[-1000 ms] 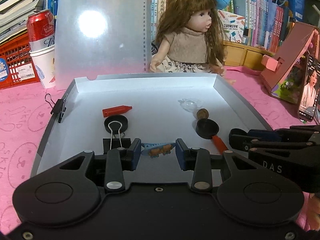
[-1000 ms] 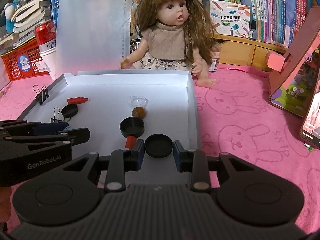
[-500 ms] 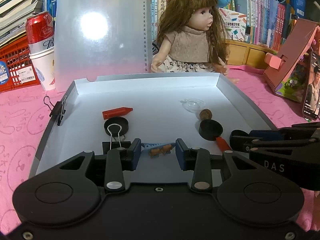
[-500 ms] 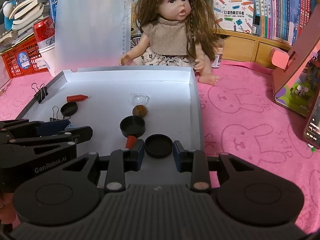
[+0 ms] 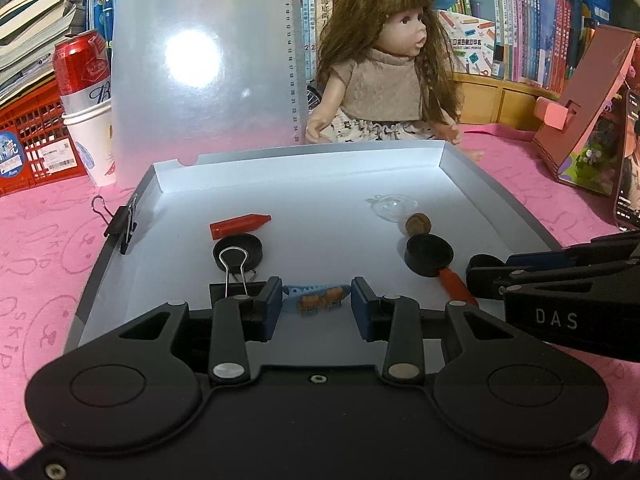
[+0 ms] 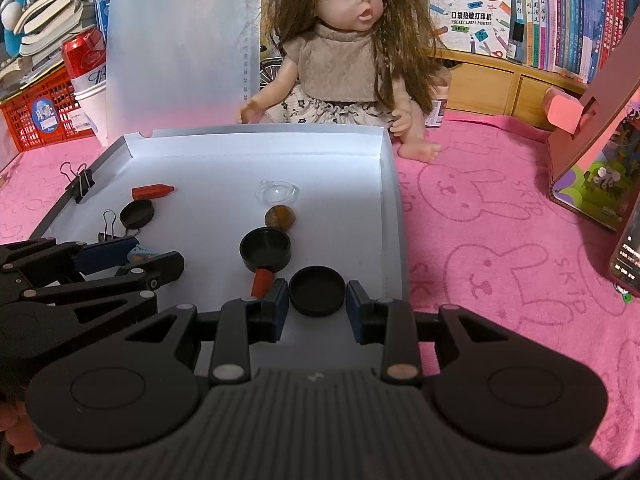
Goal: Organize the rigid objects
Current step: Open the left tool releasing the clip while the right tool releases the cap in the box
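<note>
White shallow tray (image 5: 496, 184) sits on a pink rabbit-print cloth (image 6: 500, 216); a doll (image 6: 352, 52) sits at its far edge, bookshelves behind. Left gripper (image 5: 316, 304) hangs low over the tray's near side, jaws partly apart, straddling a small blue fish-shaped piece (image 5: 316, 295) with orange marks; the pads stand clear of it on both sides, so nothing is gripped. Just left of it lies a black binder clip (image 5: 234, 276), its wire loop reaching over a black round cap (image 5: 238, 250); a red crayon-like piece (image 5: 240, 225) lies beyond that. Another binder clip (image 5: 122, 220) is clamped on the tray's left wall. Right gripper (image 6: 317, 304) is at the near right corner, jaws narrowly apart and just opening, with a black round lid (image 6: 317, 290) between them; small gaps show at both pads, so no grip. Just beyond: a black cup-shaped cap (image 6: 265, 249) over a red stick (image 6: 262, 282), a brown ball (image 6: 280, 216), and a clear dome (image 6: 277, 192).
</note>
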Action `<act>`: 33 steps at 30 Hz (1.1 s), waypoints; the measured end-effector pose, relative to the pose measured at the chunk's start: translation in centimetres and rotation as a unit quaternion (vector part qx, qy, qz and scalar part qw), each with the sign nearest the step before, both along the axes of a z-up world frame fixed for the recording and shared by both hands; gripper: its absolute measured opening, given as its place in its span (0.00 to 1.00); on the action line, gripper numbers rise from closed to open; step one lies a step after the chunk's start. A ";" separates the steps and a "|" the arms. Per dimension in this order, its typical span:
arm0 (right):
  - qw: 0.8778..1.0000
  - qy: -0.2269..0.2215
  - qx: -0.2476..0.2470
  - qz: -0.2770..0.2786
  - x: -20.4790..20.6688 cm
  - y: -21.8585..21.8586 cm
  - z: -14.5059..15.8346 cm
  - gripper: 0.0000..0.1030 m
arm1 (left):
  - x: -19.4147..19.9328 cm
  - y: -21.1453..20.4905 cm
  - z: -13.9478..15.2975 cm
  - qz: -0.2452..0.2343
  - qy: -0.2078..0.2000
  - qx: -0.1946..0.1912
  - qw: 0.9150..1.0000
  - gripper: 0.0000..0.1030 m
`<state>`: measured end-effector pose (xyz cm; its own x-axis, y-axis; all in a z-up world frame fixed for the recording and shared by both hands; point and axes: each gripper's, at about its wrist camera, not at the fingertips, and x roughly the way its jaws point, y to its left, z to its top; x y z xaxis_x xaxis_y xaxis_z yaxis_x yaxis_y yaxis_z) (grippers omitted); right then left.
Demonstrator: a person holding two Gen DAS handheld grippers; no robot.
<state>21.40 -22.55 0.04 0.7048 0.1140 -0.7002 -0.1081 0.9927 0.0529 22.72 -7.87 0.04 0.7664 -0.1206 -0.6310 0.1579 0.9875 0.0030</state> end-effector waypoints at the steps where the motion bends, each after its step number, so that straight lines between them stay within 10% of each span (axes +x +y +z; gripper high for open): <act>1: 1.000 0.000 0.000 0.000 0.0 0.0 0.0 0.40 | 0.0 0.0 0.0 0.001 0.001 0.000 1.000 0.35; 9: 1.000 -0.007 0.016 0.001 -0.3 -0.4 0.1 0.52 | -0.2 0.0 0.1 0.012 0.001 0.001 1.000 0.37; 20: 0.999 -0.026 0.032 -0.004 -1.5 -1.1 1.2 0.71 | -1.7 0.1 1.3 0.012 -0.029 0.022 0.999 0.67; 33: 0.998 -0.055 0.031 0.032 -4.7 -1.2 2.7 0.85 | -4.9 1.7 2.9 -0.012 -0.030 0.004 0.999 0.71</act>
